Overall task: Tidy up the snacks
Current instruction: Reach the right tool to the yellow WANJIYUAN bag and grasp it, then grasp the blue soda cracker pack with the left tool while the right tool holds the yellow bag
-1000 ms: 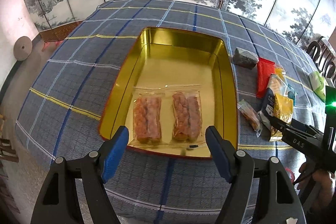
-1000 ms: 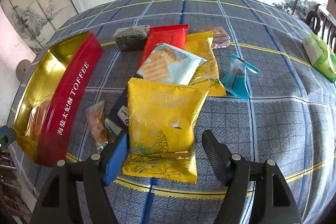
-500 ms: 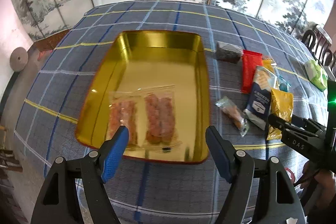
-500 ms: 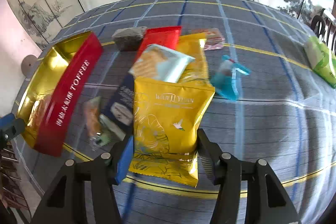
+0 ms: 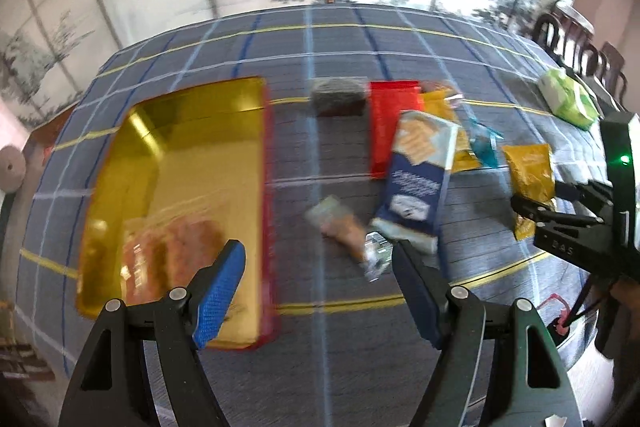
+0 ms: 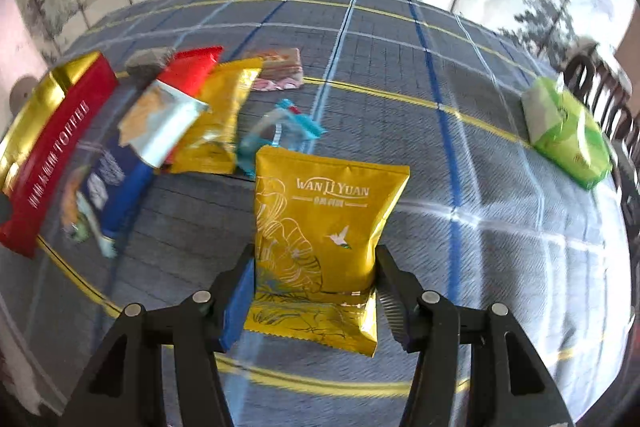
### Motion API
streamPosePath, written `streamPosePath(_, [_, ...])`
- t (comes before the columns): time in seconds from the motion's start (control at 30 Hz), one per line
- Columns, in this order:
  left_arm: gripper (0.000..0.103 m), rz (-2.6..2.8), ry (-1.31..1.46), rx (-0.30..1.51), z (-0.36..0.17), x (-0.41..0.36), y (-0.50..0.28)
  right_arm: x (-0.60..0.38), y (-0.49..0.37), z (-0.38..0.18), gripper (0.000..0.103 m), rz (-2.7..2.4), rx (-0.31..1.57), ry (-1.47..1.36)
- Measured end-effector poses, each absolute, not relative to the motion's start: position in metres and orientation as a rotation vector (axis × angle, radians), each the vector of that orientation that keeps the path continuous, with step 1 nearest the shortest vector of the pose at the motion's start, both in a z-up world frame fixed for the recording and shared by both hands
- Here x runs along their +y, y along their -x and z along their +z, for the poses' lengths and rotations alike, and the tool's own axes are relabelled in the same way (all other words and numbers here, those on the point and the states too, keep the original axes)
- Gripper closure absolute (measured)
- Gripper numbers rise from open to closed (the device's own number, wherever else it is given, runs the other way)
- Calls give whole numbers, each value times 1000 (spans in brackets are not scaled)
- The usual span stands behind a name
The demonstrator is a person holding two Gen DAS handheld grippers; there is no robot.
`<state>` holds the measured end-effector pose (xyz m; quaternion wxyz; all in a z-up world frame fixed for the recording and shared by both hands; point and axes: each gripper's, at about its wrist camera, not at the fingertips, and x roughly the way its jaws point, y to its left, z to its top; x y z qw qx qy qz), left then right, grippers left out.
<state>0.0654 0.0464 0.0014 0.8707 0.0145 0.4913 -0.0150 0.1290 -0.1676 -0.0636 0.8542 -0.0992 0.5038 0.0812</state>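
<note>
My right gripper (image 6: 314, 291) is shut on a yellow WANLIYUAN snack bag (image 6: 324, 223) and holds it lifted off the pile; it also shows in the left wrist view (image 5: 530, 175). My left gripper (image 5: 318, 291) is open and empty above the cloth, right of the gold tin (image 5: 188, 163), which holds two clear packs of orange biscuits (image 5: 176, 247). A small clear-wrapped snack (image 5: 346, 231) lies just ahead of the left fingers. The blue cracker bag (image 5: 420, 179), red pack (image 5: 390, 125) and teal packet (image 5: 484, 143) lie on the table.
A grey block pack (image 5: 340, 97) lies beyond the red pack. A green tissue pack (image 6: 568, 135) sits at the far right near dark chairs (image 5: 580, 47). The tin's red side (image 6: 52, 155) reads TOFFEE. A painted screen stands behind the checked tablecloth (image 6: 440, 75).
My right gripper closed on the yellow bag and lifted it clear of the pile. My left gripper swung right, from over the tin toward the loose snacks.
</note>
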Motion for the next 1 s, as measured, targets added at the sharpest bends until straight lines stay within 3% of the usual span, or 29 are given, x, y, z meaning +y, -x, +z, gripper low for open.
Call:
streamPosePath(0.4, [30, -157, -102, 1023, -21, -2, -95, -185, -133, -73, 43, 213, 975, 123])
streamPosePath(1.0, [30, -173, -96, 1078, -50, -10, -132, -188, -126, -77, 45, 190, 888, 64])
